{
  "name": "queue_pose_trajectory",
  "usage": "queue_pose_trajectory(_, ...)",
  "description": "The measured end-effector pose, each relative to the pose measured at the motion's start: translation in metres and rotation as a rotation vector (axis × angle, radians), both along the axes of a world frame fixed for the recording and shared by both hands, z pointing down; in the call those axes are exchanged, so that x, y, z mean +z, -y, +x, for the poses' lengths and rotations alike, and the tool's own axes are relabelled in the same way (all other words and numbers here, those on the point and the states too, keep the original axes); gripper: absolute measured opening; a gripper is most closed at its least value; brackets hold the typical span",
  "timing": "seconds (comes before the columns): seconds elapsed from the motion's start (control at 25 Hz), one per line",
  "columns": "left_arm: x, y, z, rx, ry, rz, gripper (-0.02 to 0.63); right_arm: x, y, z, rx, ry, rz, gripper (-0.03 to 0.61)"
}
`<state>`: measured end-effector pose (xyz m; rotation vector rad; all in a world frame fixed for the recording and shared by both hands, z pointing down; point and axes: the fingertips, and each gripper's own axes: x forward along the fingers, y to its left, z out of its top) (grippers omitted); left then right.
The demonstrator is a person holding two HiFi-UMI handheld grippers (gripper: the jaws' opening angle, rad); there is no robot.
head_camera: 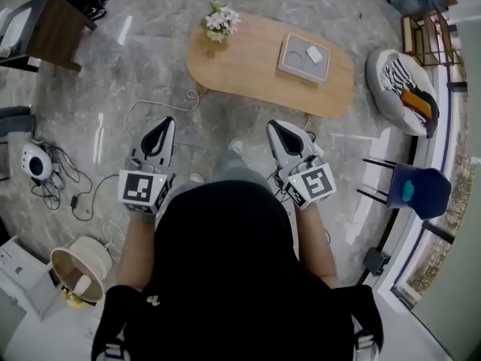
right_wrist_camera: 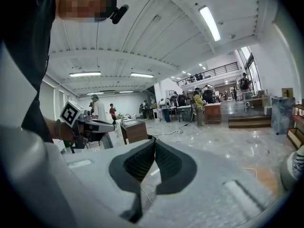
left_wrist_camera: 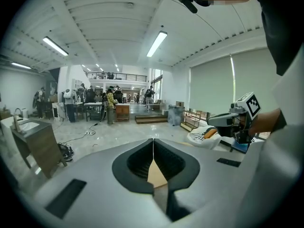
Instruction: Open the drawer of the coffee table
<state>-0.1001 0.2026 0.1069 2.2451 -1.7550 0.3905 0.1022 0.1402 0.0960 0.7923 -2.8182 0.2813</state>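
Standing on a grey marble floor (head_camera: 113, 74), a person holds the left claw (head_camera: 166, 121) and the right claw (head_camera: 273, 125) out ahead, lower centre of the head view, each with jaws pressed together and gripping nothing. The oval wooden coffee-table worktop (head_camera: 252, 70) lies upper centre, well apart from both, carrying flowers (head_camera: 220, 21) at its left end and a grey tray (head_camera: 291, 68) toward its right. Its drawer cannot be made out.

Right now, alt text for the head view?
Seen from above, a person holds the left claw and right claw, both shut and empty, short of an oval wooden coffee table. On it sit flowers and a grey tray.
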Motion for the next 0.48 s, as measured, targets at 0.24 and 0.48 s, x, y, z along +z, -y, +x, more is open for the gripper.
queue_pose_trajectory(0.24,0.010,0.051,0.005,-0.024,0.082,-0.020,0.014,0.012,0.052,0.004,-0.081,-0.004,-0.007,-0.001)
queue_pose_trajectory(0.48,0.033,0.078,0.000,-0.024,0.057,-0.069,0.014,0.035,0.078,-0.008,-0.091,-0.064,-0.029,-0.002)
